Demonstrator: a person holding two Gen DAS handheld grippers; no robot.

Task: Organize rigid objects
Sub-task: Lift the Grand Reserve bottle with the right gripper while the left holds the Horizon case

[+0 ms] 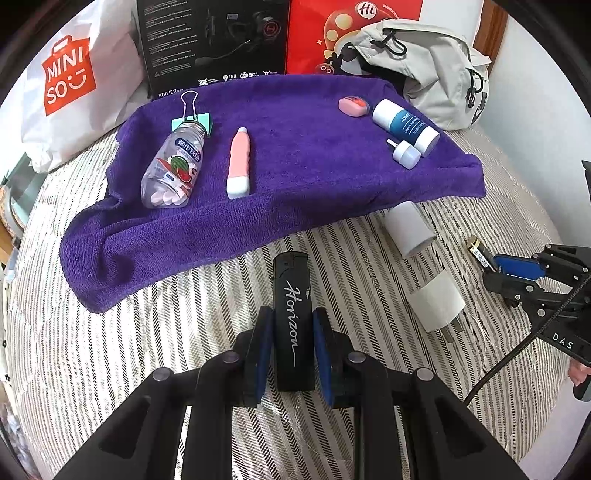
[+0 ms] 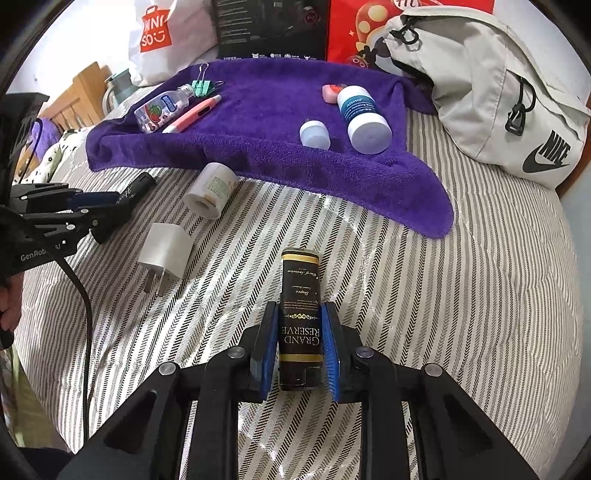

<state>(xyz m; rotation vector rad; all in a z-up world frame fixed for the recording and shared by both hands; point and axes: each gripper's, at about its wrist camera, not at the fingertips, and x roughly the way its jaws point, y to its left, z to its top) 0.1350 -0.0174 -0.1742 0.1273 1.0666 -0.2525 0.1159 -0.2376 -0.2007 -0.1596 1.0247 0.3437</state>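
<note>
My left gripper is shut on a black "Horizon" lighter, which points toward the purple towel. My right gripper is shut on a black-and-gold "Grand Reserve" lighter over the striped bedding. Each gripper shows in the other view: the right gripper at the right edge, the left gripper at the left edge. On the towel lie a clear candy bottle, a pink cutter, a green binder clip, a pink eraser, a white-and-blue bottle and a small white bottle.
A white tube and a white charger plug lie on the bedding between the grippers. Behind the towel stand a Miniso bag, a black box, a red box and a grey Nike bag.
</note>
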